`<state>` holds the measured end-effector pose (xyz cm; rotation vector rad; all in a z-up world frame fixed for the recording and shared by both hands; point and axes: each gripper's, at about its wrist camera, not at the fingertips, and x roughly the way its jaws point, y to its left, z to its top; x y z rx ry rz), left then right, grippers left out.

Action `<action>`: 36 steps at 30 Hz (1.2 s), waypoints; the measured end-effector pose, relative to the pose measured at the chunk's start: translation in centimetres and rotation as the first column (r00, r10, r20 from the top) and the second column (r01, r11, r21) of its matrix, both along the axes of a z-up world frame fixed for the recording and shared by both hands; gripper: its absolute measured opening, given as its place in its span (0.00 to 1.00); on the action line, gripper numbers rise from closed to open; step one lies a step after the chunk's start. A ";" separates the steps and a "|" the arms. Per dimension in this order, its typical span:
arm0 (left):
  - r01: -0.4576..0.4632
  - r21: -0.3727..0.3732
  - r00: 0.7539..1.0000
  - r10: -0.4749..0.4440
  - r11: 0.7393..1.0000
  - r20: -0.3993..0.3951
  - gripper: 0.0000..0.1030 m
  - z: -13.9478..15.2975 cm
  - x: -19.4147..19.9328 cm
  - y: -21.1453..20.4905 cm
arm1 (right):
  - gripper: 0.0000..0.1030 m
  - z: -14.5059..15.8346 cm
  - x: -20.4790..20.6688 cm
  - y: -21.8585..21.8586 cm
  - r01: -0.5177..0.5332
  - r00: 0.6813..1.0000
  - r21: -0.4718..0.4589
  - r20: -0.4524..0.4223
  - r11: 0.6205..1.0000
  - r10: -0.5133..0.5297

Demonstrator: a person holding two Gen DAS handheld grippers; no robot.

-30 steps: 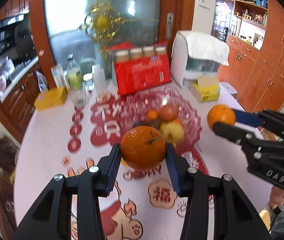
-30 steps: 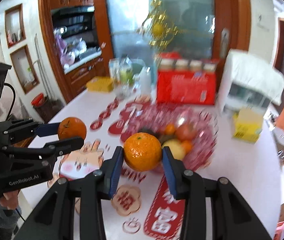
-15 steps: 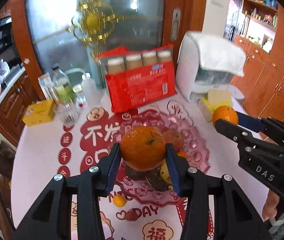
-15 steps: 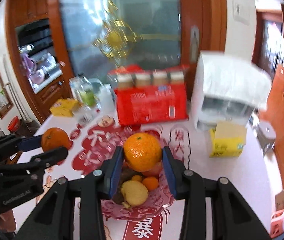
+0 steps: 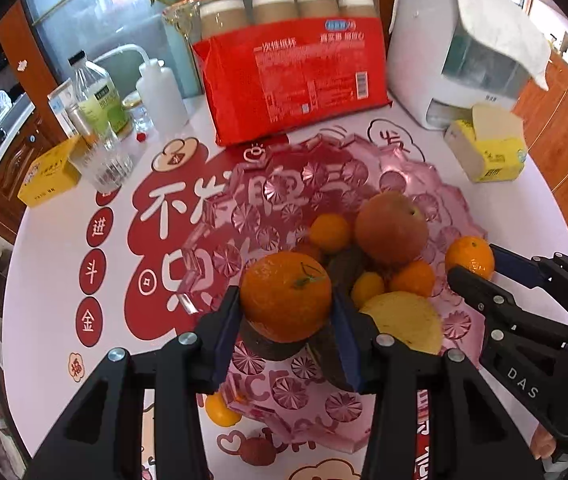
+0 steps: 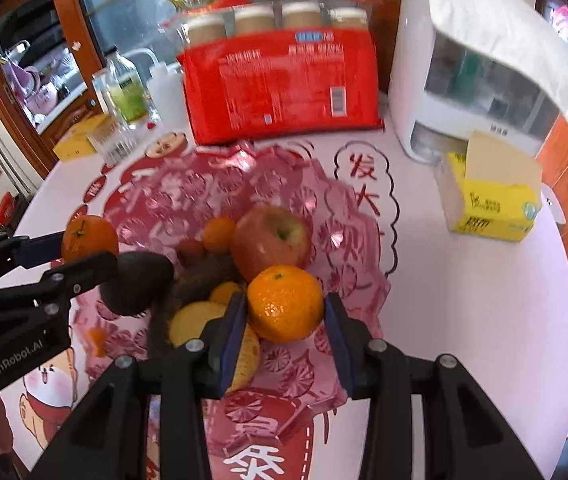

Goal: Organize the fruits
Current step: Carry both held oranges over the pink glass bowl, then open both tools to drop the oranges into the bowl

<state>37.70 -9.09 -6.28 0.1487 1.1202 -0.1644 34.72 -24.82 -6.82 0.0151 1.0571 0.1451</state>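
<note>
A round orange mandarin with a small green stem [image 5: 286,296] sits between the two blue pads of the left claw [image 5: 286,307], which pinches it on both sides and holds it above the near part of a pink cut-glass fruit bowl [image 5: 284,184]. A second round orange mandarin [image 6: 285,303] is pinched in the same way by the right claw [image 6: 284,312], over the near right part of the same bowl. In the left wrist view the right claw appears at the right edge with its mandarin above the bowl's right rim.

Inside the bowl lie a large red apple [image 6: 271,242], a yellow pear-like fruit [image 5: 404,322], some small orange fruits [image 5: 330,232] and a dark brown fruit [image 6: 136,284]. One small orange fruit [image 5: 220,408] lies just outside the bowl's near rim.

The bowl stands on a white surface with red printed characters [image 5: 64,240]. Behind the bowl are a red pack of paper cups [image 5: 292,80], a white appliance covered with a cloth [image 5: 460,48], a yellow tissue box [image 5: 488,148], and at the left a clear drinking glass [image 5: 102,160] and bottles [image 5: 96,96].
</note>
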 end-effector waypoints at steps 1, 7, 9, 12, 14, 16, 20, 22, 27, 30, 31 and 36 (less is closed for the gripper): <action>-0.002 -0.001 1.000 0.002 1.000 -0.004 0.42 -0.2 0.1 0.0 | 0.39 -0.3 0.1 0.0 0.003 1.000 -0.002 -0.006 1.000 -0.003; -0.004 -0.009 1.000 0.004 1.000 -0.019 0.43 -0.7 0.2 -0.2 | 0.40 -1.2 0.3 -0.1 0.004 0.999 -0.001 -0.040 1.000 -0.004; -0.003 -0.012 1.000 0.003 1.000 -0.021 0.47 -0.6 0.1 -0.1 | 0.40 -1.1 0.1 -0.1 -0.001 0.999 0.014 -0.039 1.000 0.002; -0.003 -0.009 1.000 0.003 1.000 0.004 0.65 0.1 -0.3 -0.1 | 0.44 -0.6 -0.2 0.0 -0.005 1.000 0.022 -0.022 1.000 0.006; 0.001 -0.003 1.000 -0.001 1.000 0.022 0.65 0.6 -0.7 -0.1 | 0.46 -0.3 -0.5 0.1 -0.003 1.000 0.020 -0.009 1.000 0.003; 0.002 -0.001 1.000 -0.002 1.000 0.025 0.66 1.0 -0.9 0.0 | 0.46 0.1 -0.9 0.2 -0.004 1.000 0.016 0.006 1.000 0.004; 0.003 0.006 0.999 -0.004 1.000 0.035 0.69 1.6 -1.8 0.4 | 0.46 0.9 -1.7 0.6 -0.011 0.999 -0.005 0.033 1.000 0.012; 0.002 0.011 0.999 -0.003 1.000 0.041 0.70 1.8 -2.1 0.6 | 0.46 1.3 -2.1 0.6 -0.008 0.999 -0.014 0.041 1.000 0.009; 0.003 0.015 0.998 -0.004 1.000 0.055 0.71 2.9 -3.6 1.4 | 0.46 2.5 -3.4 0.8 -0.003 0.998 -0.016 0.062 1.000 0.004; -0.001 0.007 0.998 0.000 1.000 0.060 0.78 3.6 -4.6 2.2 | 0.46 3.5 -4.4 0.9 0.001 0.997 -0.013 0.079 1.000 0.000; -0.002 0.002 0.998 0.002 1.000 0.065 0.78 3.9 -5.0 2.4 | 0.46 3.7 -4.6 1.0 0.001 0.997 -0.012 0.084 1.000 0.000; 0.007 -0.012 0.996 -0.006 1.000 0.089 0.79 5.4 -7.2 3.9 | 0.46 5.5 -6.8 1.2 0.007 0.993 -0.015 0.117 1.000 -0.006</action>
